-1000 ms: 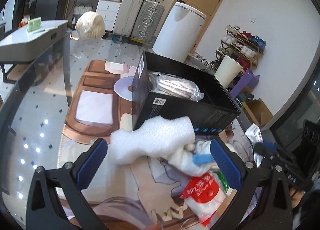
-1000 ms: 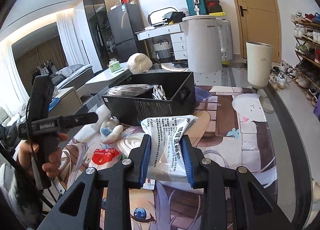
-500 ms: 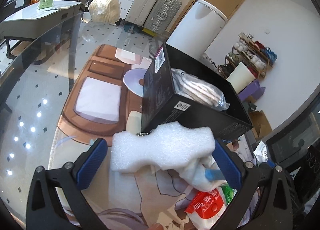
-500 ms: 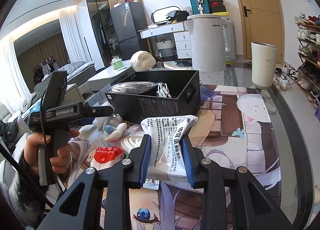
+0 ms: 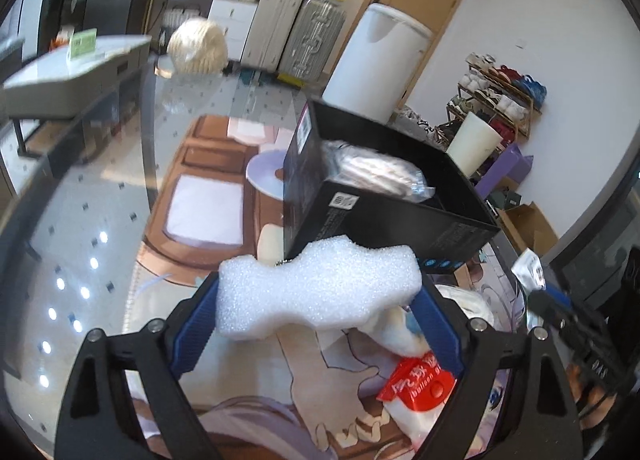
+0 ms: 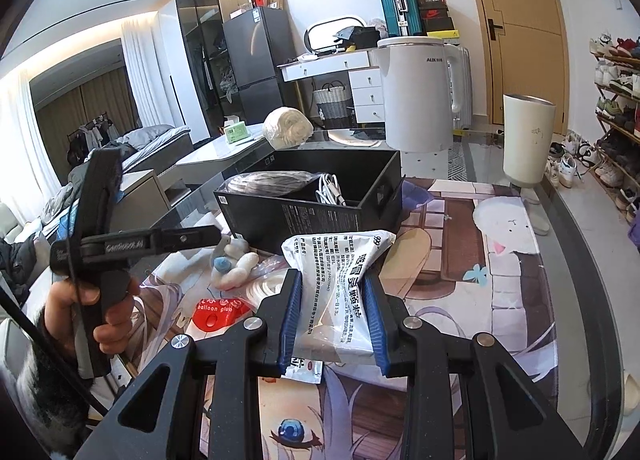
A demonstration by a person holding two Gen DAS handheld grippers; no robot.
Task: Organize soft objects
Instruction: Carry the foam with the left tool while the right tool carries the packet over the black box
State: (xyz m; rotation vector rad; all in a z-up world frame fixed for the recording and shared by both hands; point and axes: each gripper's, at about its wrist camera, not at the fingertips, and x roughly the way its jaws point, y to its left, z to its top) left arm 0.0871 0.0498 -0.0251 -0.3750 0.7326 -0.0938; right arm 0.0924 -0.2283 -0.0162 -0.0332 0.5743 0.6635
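My left gripper (image 5: 318,290) has its jaws closing on a white foam piece (image 5: 316,300), and both blue pads touch the foam's ends. Just beyond the foam stands an open black box (image 5: 400,220) with a clear bag of grey cord (image 5: 376,172) inside. In the right wrist view, my right gripper (image 6: 334,300) is shut on a white printed packet (image 6: 340,260), held in front of the black box (image 6: 304,216). A white and blue plush (image 6: 236,260) and a red-labelled bag (image 6: 218,314) lie on the printed mat. The foam is hidden in the right wrist view.
A white kettle (image 6: 416,96), a cream cup (image 6: 526,140) and a ball of yarn (image 6: 286,128) stand behind the box on the glass table. A hand (image 6: 76,312) grips the left tool at the left. A shoe rack (image 6: 616,108) lines the right wall.
The left jaws have come in from wide apart until the pads meet the foam's ends. The right gripper and its packet have not moved.
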